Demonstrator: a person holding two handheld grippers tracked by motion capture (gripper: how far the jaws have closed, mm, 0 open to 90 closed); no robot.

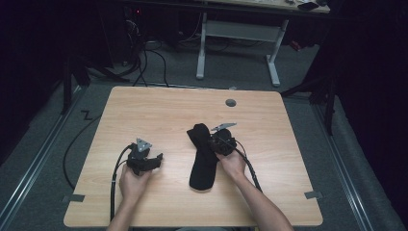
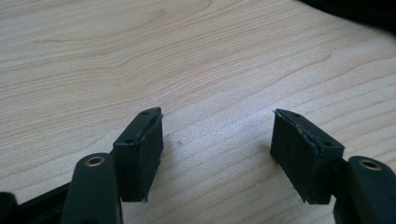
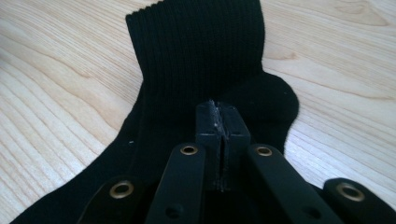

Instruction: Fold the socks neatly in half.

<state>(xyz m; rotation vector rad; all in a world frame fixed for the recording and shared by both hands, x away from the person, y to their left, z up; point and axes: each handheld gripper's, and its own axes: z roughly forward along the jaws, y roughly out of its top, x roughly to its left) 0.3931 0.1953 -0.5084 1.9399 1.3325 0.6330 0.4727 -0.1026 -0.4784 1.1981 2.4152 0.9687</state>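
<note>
High view: the wooden table (image 1: 159, 103) is seen whole, but the surroundings beyond it are lost in darkness, and a white-legged desk (image 1: 240, 33) at the back is cut off by the top edge. Both forearms are cropped at the bottom edge. The black sock (image 1: 202, 161) is laid flat near the middle of the table, slightly right of centre, its length running from the near side toward the far side. From above its folds and ribbing cannot be made out; it is read as one dark shape, with the upper end partly covered by the right gripper (image 1: 217, 140).

In the right gripper view the sock (image 3: 201, 56) is shown far more clearly: a ribbed cuff is spread ahead of the jaws, a rounded heel bulge is seen to one side, and the fabric is cut off at the bottom corners. The right gripper (image 3: 219, 122) is seen with its jaws pressed together over the sock; whether fabric is pinched between them cannot be told.

In the left gripper view the left gripper (image 2: 217, 135) is seen spread wide over bare wood, with nothing between the pads. In the high view the left gripper (image 1: 153, 159) is set well apart from the sock, to its left.
</note>
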